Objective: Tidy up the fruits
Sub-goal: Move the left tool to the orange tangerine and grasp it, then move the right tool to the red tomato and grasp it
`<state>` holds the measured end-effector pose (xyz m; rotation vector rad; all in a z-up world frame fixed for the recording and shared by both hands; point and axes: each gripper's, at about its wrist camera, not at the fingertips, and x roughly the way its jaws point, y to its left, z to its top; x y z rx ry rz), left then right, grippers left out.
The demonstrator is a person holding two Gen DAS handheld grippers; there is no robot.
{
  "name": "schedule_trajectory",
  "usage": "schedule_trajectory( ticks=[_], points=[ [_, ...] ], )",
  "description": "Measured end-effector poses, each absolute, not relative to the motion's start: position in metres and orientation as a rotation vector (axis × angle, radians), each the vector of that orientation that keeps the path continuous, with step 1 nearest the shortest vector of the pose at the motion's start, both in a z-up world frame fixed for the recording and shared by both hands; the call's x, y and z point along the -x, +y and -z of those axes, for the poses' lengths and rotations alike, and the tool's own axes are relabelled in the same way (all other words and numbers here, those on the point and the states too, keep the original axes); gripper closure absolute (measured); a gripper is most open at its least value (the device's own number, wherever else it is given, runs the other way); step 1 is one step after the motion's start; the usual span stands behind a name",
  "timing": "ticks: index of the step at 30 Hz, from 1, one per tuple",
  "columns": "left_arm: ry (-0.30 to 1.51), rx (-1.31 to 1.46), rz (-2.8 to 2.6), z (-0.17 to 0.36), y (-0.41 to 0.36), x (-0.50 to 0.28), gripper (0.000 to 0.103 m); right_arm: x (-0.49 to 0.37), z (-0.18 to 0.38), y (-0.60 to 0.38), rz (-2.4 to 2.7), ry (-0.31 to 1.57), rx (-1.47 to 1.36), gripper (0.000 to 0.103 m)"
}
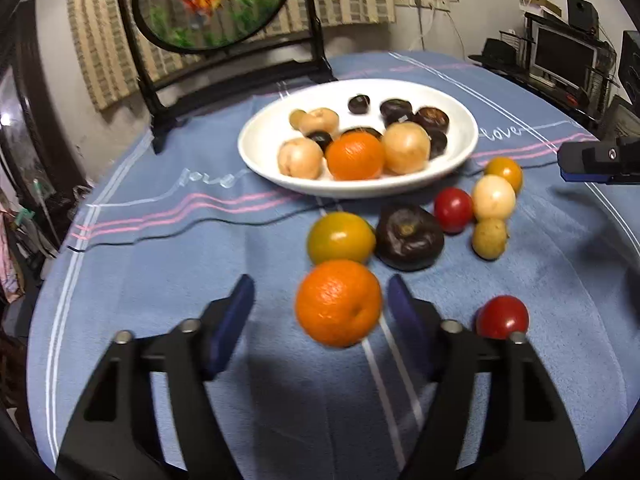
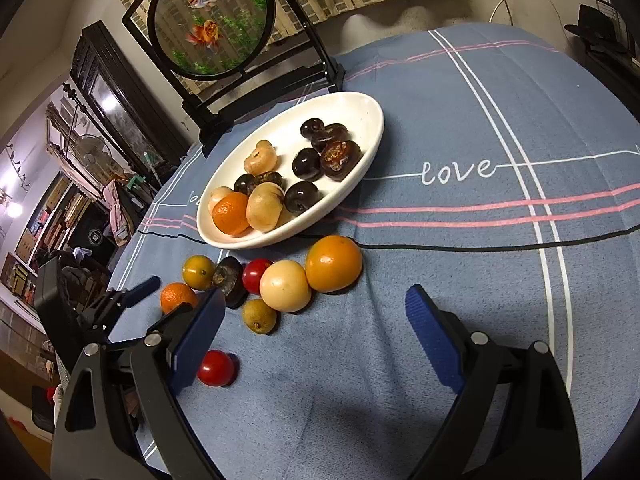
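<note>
Inspecting the worktop (image 2: 460, 92): it is covered by a blue cloth with white, pink and black stripes, and the word "love" (image 2: 458, 171) is printed on it in white script just right of the white oval dish (image 2: 368, 120). A second "love" (image 1: 208, 178) shows left of the dish in the left wrist view. No other legible writing or brand is observed.

The dish holds one orange (image 1: 355, 156), several pale tan fruits and several dark brown-purple fruits.

Loose fruit lies on the cloth in front of the dish: a yellow-green citrus (image 1: 340, 238), a large dark fruit (image 1: 409, 238) beside it, a red tomato (image 1: 453, 210), a pale round fruit (image 1: 493, 198), a small yellowish fruit (image 1: 489, 239) and an orange-yellow fruit (image 1: 505, 172) nearest the dish rim. A second red tomato (image 1: 502, 317) sits apart, near the right finger of the left claw.

Left claw (image 1: 320, 308): spread wide, its blue pads flanking a loose orange (image 1: 338, 303). The right pad is just beside the orange; contact cannot be confirmed. The left pad is clear of it.

Right claw (image 2: 310, 340): spread wide, holding nothing, over bare cloth. Its left pad is close to the tomato in that view.

A black-framed round goldfish screen (image 2: 210, 20) stands behind the dish.
</note>
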<state>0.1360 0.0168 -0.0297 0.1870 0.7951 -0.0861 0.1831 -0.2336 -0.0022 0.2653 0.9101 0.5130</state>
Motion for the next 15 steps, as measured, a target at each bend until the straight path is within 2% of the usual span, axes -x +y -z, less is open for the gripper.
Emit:
schedule_trajectory(
  ticks=[1, 5, 15],
  points=[
    [0.805, -0.180, 0.098, 0.0310, 0.0167, -0.1371, 0.048, -0.1835, 0.0028, -0.2338, -0.510, 0.912, -0.265, 0.011],
    [0.828, -0.145, 0.138, 0.0343, 0.0177, -0.1403, 0.058, -0.1850, 0.0045, -0.2330, -0.503, 0.916, -0.262, 0.011],
    [0.830, -0.097, 0.144, 0.0331, 0.0246, -0.1375, 0.058, -0.1860, 0.0076, -0.2283, -0.505, 0.902, -0.203, 0.011]
  ],
)
